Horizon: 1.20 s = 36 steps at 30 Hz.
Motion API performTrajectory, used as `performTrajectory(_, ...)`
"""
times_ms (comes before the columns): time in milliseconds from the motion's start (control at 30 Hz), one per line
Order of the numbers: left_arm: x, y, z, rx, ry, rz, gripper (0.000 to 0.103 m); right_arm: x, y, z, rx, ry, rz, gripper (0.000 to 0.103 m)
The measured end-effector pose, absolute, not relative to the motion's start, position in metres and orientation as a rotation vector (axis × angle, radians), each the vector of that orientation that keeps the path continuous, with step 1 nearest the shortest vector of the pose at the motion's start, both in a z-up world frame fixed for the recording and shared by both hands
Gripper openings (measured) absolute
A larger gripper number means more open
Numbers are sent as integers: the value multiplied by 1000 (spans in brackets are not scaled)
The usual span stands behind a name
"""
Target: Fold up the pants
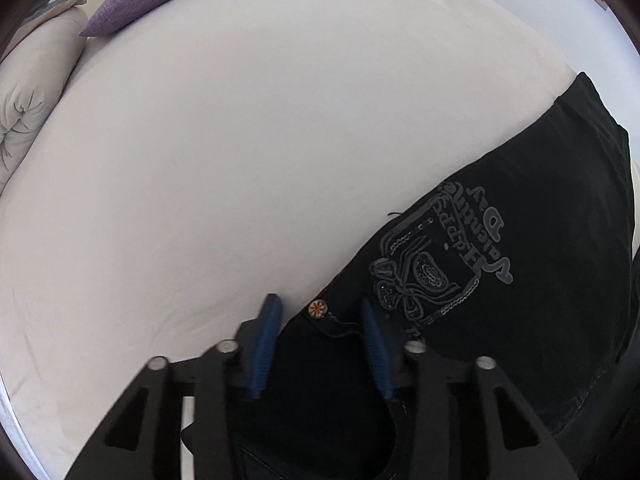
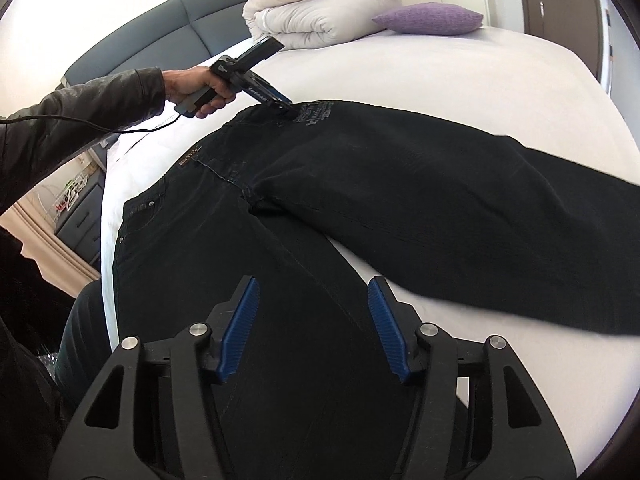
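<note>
Black pants [image 2: 400,200] lie spread flat on a white bed [image 2: 480,72], waist to the left and the two legs running right and toward me. In the left wrist view the pants [image 1: 520,240] show a grey printed emblem [image 1: 436,256] and an orange button [image 1: 318,308] at the waist corner. My left gripper [image 1: 319,300] points steeply down, its blue pads apart on either side of that corner. The right wrist view shows the left gripper [image 2: 286,110] tip down on the far waist edge, held by a hand [image 2: 192,84]. My right gripper [image 2: 314,300] hangs open above the near leg.
A purple cushion [image 2: 428,19] and a folded duvet [image 2: 304,20] lie at the head of the bed by a dark headboard [image 2: 160,36]. A cable trails from a black leather sleeve [image 2: 80,116]. A nightstand [image 2: 80,216] stands left of the bed. White sheet [image 1: 240,160] spreads beyond the waist.
</note>
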<state>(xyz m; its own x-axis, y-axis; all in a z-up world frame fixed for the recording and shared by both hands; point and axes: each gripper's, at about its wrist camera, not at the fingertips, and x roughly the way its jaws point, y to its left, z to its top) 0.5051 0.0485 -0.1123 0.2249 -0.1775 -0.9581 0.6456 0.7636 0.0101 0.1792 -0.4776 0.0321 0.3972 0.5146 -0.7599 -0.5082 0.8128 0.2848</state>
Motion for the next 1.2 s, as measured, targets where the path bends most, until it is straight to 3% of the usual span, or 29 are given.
performTrajectory(33, 502, 47, -116, 446, 1224, -582, 19, 184, -474, 33, 0, 966, 652, 56)
performTrajectory(167, 478, 35, -120, 491, 1172, -533, 14, 199, -461, 40, -35, 952, 656, 56)
performTrajectory(533, 350, 32, -72, 532, 828, -454, 13, 297, -371, 89, -258, 800, 701, 55)
performTrajectory(600, 364, 39, -45, 550, 797, -450, 13, 312, -351, 90, -328, 780, 698, 55)
performTrajectory(833, 317, 61, -35, 527, 748, -451, 13, 368, -289, 61, -530, 858, 673, 55)
performTrajectory(900, 319, 65, -22, 519, 741, -451, 13, 380, -284, 55, -531, 888, 658, 50)
performTrajectory(967, 327, 69, -18, 506, 737, -454, 13, 390, -278, 52, -527, 921, 649, 33)
performTrajectory(1000, 324, 70, -18, 502, 733, -454, 13, 393, -272, 50, -525, 931, 649, 31)
performTrajectory(1067, 340, 76, -16, 498, 731, -453, 13, 393, -262, 52, -517, 935, 664, 15)
performTrajectory(1200, 335, 84, -15, 483, 731, -451, 13, 377, -249, 62, -542, 899, 694, 12)
